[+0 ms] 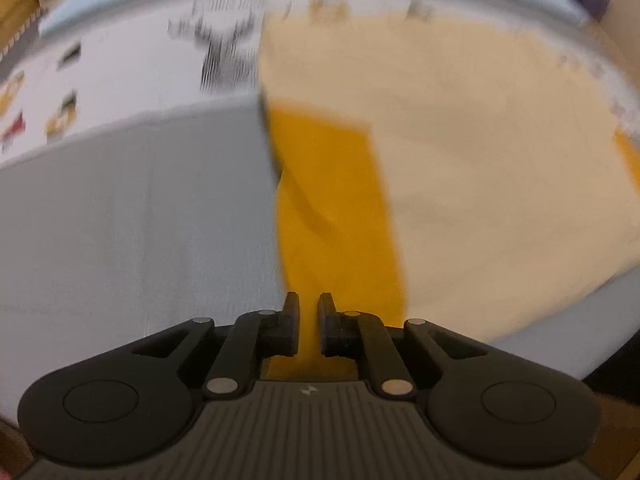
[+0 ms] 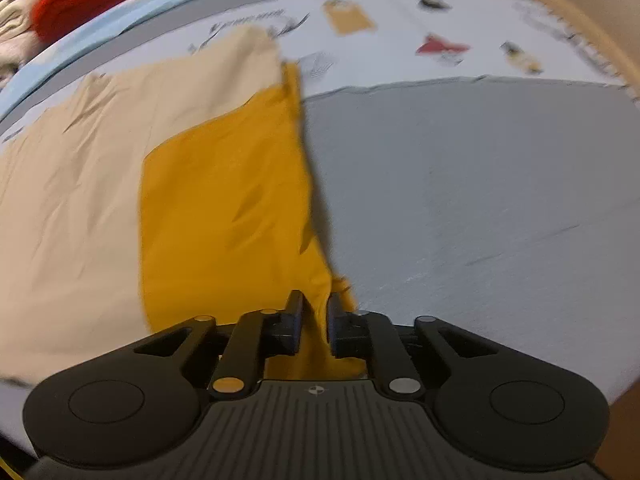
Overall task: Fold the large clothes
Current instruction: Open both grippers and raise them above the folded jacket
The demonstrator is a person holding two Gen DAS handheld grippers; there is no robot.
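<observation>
We have the left gripper [image 1: 308, 322] and right gripper [image 2: 315, 322] each nearly closed, pinching the yellow garment [image 2: 224, 208] by its edge. It runs up over the beige cloth [image 1: 480, 160]. Bare grey sheet [image 2: 480, 200] lies open beside the garment's edge.

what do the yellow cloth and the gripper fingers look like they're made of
Yellow cloth: looks like thin woven fabric, matte, going by its soft creases and limp drape; the exact fibre is unclear. Gripper fingers: seemingly hard black plastic, matte with a slight sheen, rigid moulded edges.
</observation>
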